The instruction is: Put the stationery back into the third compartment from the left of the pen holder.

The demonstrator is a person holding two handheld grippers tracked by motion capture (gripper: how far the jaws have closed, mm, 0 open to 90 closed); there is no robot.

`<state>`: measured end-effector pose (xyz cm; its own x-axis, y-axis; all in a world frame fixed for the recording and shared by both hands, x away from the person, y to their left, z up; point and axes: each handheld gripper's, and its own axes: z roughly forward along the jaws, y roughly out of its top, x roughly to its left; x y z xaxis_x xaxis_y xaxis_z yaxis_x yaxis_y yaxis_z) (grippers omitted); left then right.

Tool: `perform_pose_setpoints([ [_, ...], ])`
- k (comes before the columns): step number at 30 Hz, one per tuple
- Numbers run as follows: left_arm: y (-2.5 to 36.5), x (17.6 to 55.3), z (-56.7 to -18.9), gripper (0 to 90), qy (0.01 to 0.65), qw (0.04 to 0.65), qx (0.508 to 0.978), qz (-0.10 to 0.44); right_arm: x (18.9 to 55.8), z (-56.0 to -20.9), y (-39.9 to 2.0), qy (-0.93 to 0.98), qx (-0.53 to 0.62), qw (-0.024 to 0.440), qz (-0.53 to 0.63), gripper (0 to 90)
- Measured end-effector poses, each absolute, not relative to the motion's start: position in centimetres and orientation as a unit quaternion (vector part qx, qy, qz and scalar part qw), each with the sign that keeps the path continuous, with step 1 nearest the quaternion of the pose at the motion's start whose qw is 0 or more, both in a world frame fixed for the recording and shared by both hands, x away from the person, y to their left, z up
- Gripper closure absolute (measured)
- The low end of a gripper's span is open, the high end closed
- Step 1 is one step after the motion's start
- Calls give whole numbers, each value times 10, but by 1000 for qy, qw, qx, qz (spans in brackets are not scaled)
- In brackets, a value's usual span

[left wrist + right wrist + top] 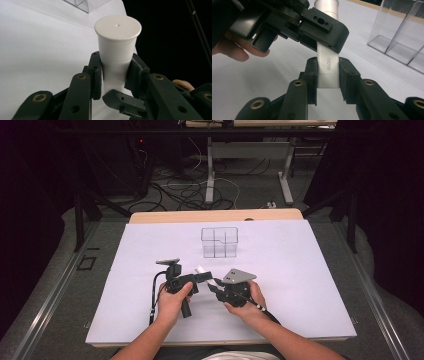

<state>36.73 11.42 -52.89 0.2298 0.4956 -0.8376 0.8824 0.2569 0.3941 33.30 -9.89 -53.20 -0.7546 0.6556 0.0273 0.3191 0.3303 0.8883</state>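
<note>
A white glue tube (202, 269) with a round cap is held between both grippers over the white sheet near the table's front. In the left gripper view, my left gripper (113, 75) is shut on the tube (117, 45) just below its wide cap, pads pressing both sides. In the right gripper view, my right gripper (327, 80) is shut on the flat, squared end of the tube (327, 65), which is marked GLOO. The left gripper (319, 22) crosses over the upper part of the tube there. In the high view the left gripper (204, 276) and the right gripper (216, 284) meet tip to tip.
A clear plastic organizer (219, 242) with several compartments stands on the white sheet (300, 270) behind the grippers; it also appears as the clear organizer (397, 32) at the right. Both hands rest low near the front edge. Cables and table legs lie on the floor beyond.
</note>
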Motion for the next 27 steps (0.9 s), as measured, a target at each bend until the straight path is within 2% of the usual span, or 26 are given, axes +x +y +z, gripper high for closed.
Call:
perform_pose_setpoints([
  [6, 115, 368, -529, 683, 594, 525, 581, -184, 334, -533, -99, 793, 307, 172, 496, 681],
  [14, 120, 369, -528, 683, 590, 524, 591, -171, 338, -538, -101, 797, 308, 163, 493, 519],
  [16, 119, 369, -528, 683, 599, 528, 577, -171, 338, -540, -102, 799, 304, 160, 493, 493],
  [20, 121, 369, -528, 683, 600, 527, 579, -166, 340, -540, -106, 807, 292, 149, 492, 437],
  [23, 123, 369, -529, 684, 594, 529, 588, -148, 342, -539, -110, 812, 289, 141, 487, 372],
  [27, 125, 369, -528, 684, 590, 529, 595, -135, 343, -535, -119, 815, 293, 140, 479, 360],
])
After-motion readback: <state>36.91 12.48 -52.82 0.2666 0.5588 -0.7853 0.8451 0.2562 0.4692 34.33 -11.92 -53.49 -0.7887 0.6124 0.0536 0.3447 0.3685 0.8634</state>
